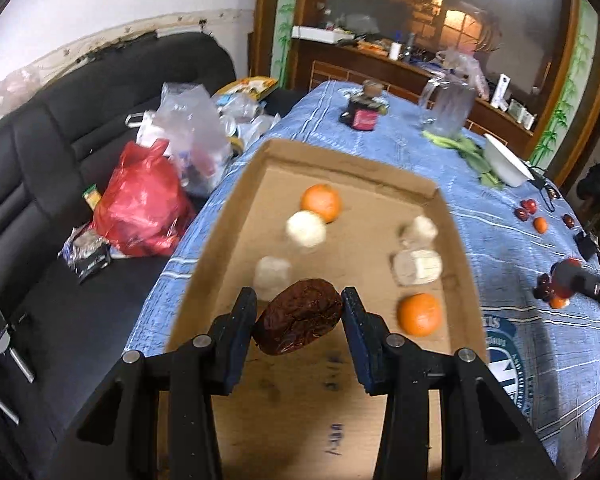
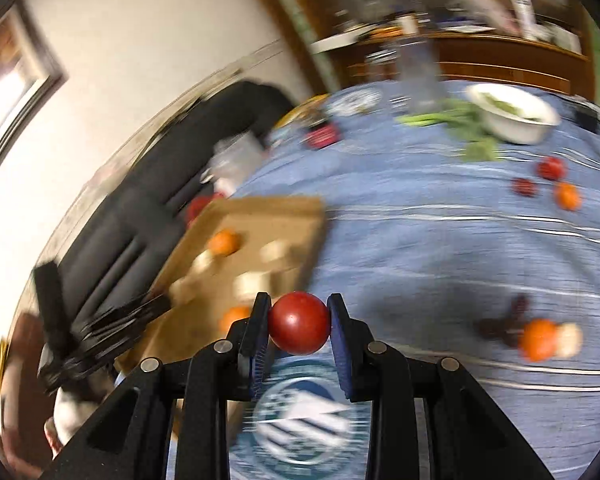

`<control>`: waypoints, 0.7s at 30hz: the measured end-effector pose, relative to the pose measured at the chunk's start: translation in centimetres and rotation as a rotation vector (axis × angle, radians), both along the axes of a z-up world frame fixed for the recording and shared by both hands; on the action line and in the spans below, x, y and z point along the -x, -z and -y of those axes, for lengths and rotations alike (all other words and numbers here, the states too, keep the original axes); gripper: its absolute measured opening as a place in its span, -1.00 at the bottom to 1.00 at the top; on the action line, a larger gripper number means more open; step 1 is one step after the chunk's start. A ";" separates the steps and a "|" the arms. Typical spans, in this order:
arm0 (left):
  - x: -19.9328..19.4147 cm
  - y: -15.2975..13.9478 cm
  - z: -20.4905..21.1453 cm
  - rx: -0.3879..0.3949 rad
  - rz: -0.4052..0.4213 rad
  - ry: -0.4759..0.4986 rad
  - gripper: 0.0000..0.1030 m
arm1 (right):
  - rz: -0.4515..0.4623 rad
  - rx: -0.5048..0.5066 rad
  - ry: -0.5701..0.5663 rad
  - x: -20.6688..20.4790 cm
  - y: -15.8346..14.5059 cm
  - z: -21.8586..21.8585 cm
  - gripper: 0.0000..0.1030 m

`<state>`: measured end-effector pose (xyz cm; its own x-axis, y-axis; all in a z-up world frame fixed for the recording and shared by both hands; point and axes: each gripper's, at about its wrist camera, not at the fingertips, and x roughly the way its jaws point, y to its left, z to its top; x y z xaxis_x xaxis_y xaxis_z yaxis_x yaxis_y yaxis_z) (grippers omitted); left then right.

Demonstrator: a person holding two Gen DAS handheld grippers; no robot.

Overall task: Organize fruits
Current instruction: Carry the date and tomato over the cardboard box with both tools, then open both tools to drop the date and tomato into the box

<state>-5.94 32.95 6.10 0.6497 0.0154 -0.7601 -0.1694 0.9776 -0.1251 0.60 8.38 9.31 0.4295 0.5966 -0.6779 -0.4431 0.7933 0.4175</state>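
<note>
Blue-clothed table held a cardboard tray already containing two oranges and pale fruits; left gripper clasped a wrinkled date above it; right gripper pinched a red fruit beside it; several fruits remained outside

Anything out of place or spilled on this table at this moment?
Nothing spilled. Loose fruit lies scattered on the blue tablecloth outside the cardboard tray, and green vegetable stalks lie bare on the cloth beside the white bowl.
</note>
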 end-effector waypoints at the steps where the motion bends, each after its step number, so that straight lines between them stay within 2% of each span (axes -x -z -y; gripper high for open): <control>1: -0.1 0.4 -0.2 0.004 -0.012 0.001 -0.17 | -0.004 0.011 -0.023 0.2 0.3 -1.3 -0.39; 5: -0.9 1.4 -0.3 -0.004 -0.047 0.015 -0.17 | -0.034 0.075 -0.104 1.1 2.7 -6.5 -0.38; 9: -1.4 1.9 -0.5 -0.014 -0.061 0.016 -0.17 | -0.037 0.129 -0.130 1.2 4.4 -8.8 -0.38; 13: -1.5 2.1 -0.8 0.000 -0.061 0.007 -0.17 | -0.019 0.180 -0.135 1.2 5.5 -10.1 -0.38; 19: -0.7 1.5 -1.8 0.046 -0.038 -0.018 -0.17 | 0.046 0.237 -0.143 1.9 5.3 -10.9 -0.35; 21: -0.3 1.1 -2.0 0.060 -0.021 -0.026 -0.09 | 0.050 0.241 -0.141 2.1 5.3 -10.9 -0.35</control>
